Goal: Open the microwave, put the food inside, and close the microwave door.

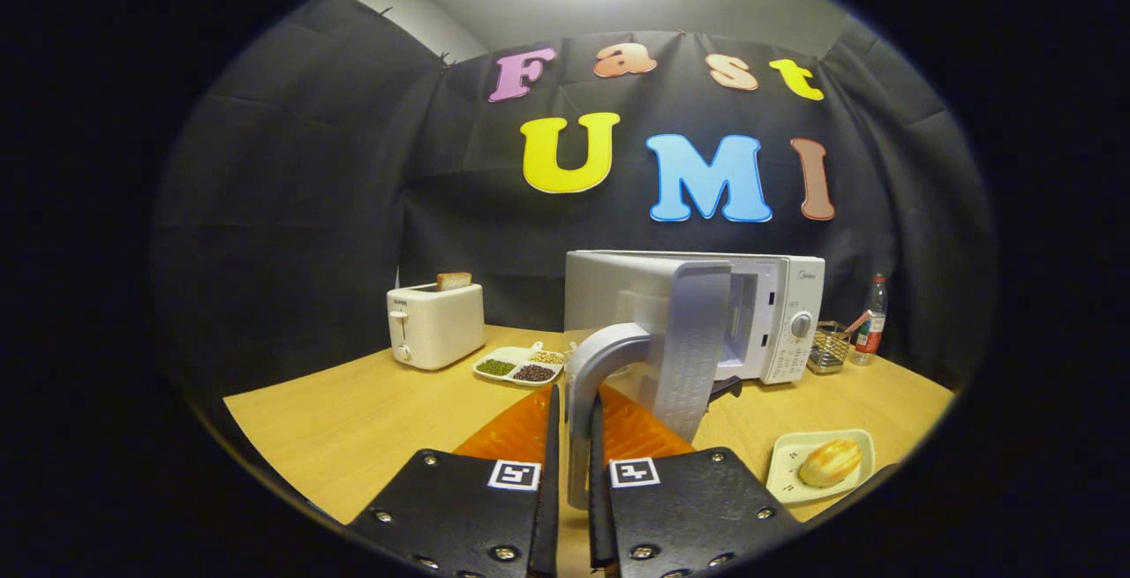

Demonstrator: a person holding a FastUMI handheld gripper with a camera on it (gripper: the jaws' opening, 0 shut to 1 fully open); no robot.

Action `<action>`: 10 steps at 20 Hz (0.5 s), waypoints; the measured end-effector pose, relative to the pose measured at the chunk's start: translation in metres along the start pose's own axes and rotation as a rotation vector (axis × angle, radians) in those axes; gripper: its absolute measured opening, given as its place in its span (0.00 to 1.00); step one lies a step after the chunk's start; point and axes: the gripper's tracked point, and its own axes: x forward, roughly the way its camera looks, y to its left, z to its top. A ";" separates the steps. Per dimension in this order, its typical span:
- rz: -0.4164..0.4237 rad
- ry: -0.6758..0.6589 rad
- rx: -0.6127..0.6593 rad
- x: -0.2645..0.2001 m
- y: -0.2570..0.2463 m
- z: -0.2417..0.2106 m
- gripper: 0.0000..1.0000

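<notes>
A white microwave (786,313) stands at the back of the wooden table, its door (684,340) swung out toward me and seen almost edge-on. The door's curved grey handle (590,384) runs down between my fingers. My gripper (574,463) is shut on that handle, both fingers pressing its sides. A bread roll (830,461) lies on a small pale plate (786,472) on the table, just to the right of my fingers. An orange mat (512,437) lies under the door and fingers.
A white toaster (435,324) with a slice of toast stands at the back left. A divided dish of beans (521,366) sits beside it. Right of the microwave are a wire basket (828,349) and a bottle (870,318). Black cloth walls the booth.
</notes>
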 end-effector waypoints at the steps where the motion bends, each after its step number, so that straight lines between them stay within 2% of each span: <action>1: -0.024 -0.027 0.004 0.000 0.010 0.002 0.14; 2: -0.037 -0.061 0.002 0.000 0.021 0.002 0.16; 3: -0.069 -0.091 -0.020 0.001 0.026 0.004 0.21; 4: -0.099 -0.108 -0.052 0.004 0.030 0.002 0.34; 5: -0.111 -0.110 -0.080 0.005 0.034 0.001 0.40; 7: -0.092 -0.089 -0.084 0.006 0.038 -0.004 0.50; 8: -0.078 -0.079 -0.048 0.006 0.035 -0.002 0.57; 10: -0.044 -0.049 0.003 0.002 0.030 0.000 0.58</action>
